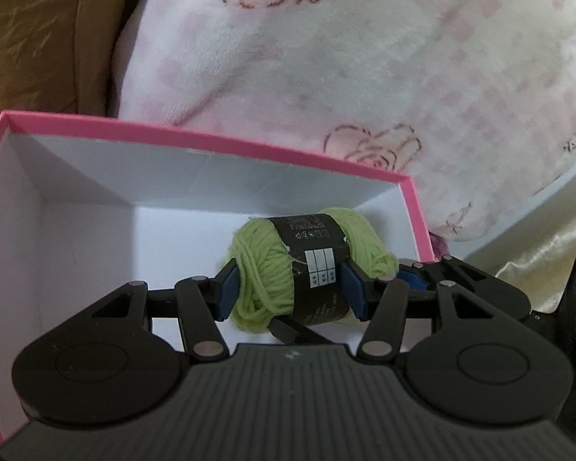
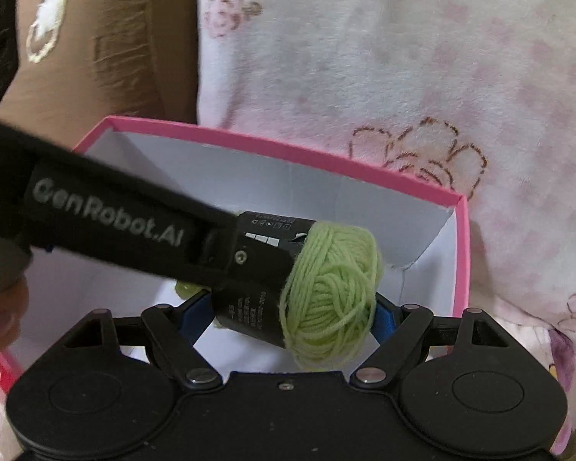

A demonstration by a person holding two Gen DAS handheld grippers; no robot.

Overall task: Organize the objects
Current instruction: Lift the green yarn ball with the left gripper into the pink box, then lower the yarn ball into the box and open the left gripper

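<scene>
Pink floral bedding lies behind the pink box [image 1: 211, 142]. Over it, both our left claw [image 1: 288, 288] and right claw [image 2: 288, 315] clench the green yarn ball [image 1: 265, 269]: light, squashy (its banded middle looks the firmest hold).

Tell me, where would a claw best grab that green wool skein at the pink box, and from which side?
Around its middle, at the black paper band, coming down from above with the fingers across the short width. The green wool skein is turned sideways in the pink box, and its banded waist looks firmer than the loose ends. The left claw grips about there.
</scene>
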